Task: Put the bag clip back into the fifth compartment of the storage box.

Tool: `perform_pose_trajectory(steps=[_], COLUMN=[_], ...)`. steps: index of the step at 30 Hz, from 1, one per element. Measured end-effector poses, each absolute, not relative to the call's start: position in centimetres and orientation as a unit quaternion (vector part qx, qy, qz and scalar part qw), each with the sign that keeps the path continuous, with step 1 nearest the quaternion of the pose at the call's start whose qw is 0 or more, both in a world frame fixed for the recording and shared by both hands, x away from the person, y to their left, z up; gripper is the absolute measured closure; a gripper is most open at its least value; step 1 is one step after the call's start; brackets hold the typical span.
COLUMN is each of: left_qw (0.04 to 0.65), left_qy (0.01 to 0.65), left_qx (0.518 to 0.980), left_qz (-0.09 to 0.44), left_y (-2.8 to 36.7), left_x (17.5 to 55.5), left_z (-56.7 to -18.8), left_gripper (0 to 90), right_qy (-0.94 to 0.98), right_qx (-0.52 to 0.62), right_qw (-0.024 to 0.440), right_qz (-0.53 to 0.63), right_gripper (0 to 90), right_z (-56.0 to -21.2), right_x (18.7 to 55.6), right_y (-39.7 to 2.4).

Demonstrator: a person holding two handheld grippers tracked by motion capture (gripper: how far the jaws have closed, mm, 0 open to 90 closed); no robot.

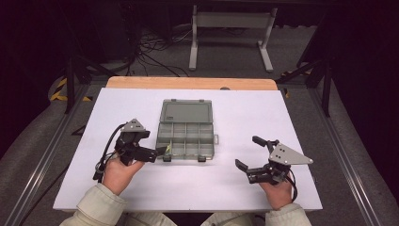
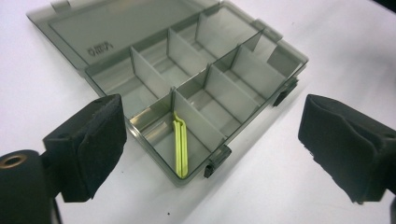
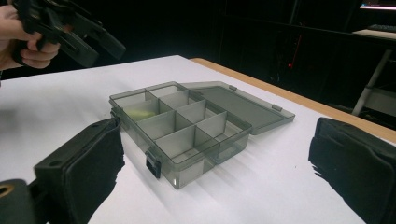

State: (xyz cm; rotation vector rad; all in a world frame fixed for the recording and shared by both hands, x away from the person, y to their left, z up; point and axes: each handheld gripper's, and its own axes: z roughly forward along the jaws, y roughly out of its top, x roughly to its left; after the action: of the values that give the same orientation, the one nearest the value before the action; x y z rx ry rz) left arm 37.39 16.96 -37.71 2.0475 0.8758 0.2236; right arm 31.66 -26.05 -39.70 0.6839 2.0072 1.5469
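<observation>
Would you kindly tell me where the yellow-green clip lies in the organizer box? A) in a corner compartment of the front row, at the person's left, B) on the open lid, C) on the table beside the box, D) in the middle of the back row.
A: the left gripper view shows the yellow-green clip lying inside the corner compartment of the organizer box, next to a front latch.

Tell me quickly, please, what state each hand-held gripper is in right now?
Left hand-held gripper: open, holding nothing, at the near-left corner of the organizer box.
Right hand-held gripper: open, holding nothing, apart from the box.
</observation>
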Motion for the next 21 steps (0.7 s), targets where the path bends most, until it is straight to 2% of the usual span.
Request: perform_pose_trajectory(steps=[4,14,21], left_qw=[0.465,0.525,0.564], left_qy=[0.333,0.305,0.288], left_qx=[0.813,0.787,0.761], left_qz=[0.105,0.112,0.138], left_y=[18.0,20.5,22.3], left_x=[36.1,33.5,31.8], left_z=[-37.0,-36.6,-36.8], left_gripper=[5.6,5.9,3.9], right_qy=[0.74,0.739,0.739], right_qx=[0.251,0.248,0.247], right_qw=[0.256,0.253,0.253], right_qz=[0.57,0.573,0.573], right_gripper=[2.9,2.9,2.9], right_z=[-39.7,-39.6,-39.6], right_x=[31.6,31.6,31.6], right_y=[-26.1,-26.0,-26.0])
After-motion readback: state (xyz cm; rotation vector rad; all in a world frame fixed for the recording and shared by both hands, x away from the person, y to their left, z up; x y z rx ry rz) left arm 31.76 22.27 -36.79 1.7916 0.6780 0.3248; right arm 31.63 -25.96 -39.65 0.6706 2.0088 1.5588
